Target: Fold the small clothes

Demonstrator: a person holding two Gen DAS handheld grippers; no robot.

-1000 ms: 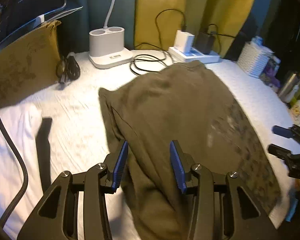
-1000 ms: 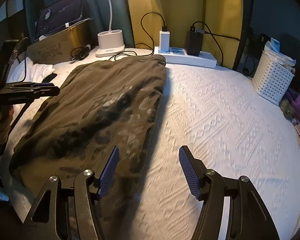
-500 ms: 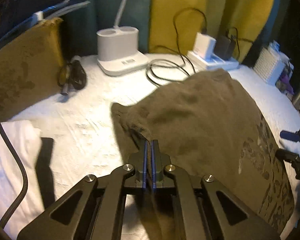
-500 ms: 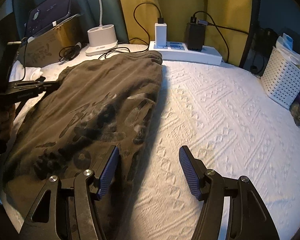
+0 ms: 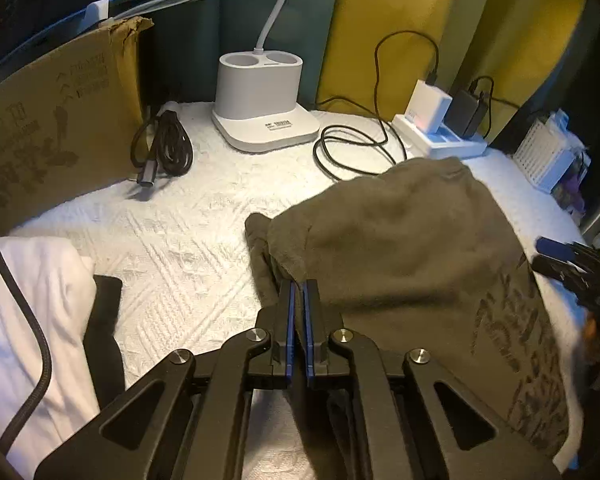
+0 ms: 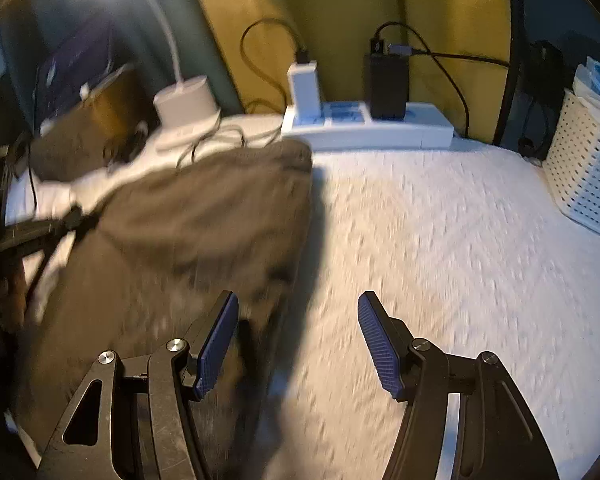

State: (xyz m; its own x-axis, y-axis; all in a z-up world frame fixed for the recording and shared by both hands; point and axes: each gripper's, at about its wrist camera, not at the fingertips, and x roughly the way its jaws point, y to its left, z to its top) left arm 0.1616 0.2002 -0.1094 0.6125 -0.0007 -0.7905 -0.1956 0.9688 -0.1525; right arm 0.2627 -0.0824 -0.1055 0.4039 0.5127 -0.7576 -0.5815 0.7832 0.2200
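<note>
An olive-brown garment (image 5: 400, 240) with a dark print lies on the white bedspread (image 5: 172, 240). My left gripper (image 5: 299, 282) is shut on a fold of its left edge, and the cloth bunches up at the pads. In the blurred right wrist view the same garment (image 6: 204, 220) fills the left half, with the left gripper (image 6: 76, 216) at its far side. My right gripper (image 6: 298, 300) stands open low over the garment's right edge, one finger above the cloth and the other above the bedspread. From the left wrist view the right gripper (image 5: 552, 252) shows at the right.
At the back stand a white lamp base (image 5: 260, 92), a power strip with chargers (image 6: 364, 128) and loose black cables (image 5: 164, 152). A cardboard box (image 5: 52, 120) and white cloth (image 5: 20, 300) lie left. A white perforated basket (image 6: 584, 176) sits right.
The left gripper closed on the garment's left edge and drew it in, bunching the cloth. The right gripper, still open, slid forward along the garment's right edge.
</note>
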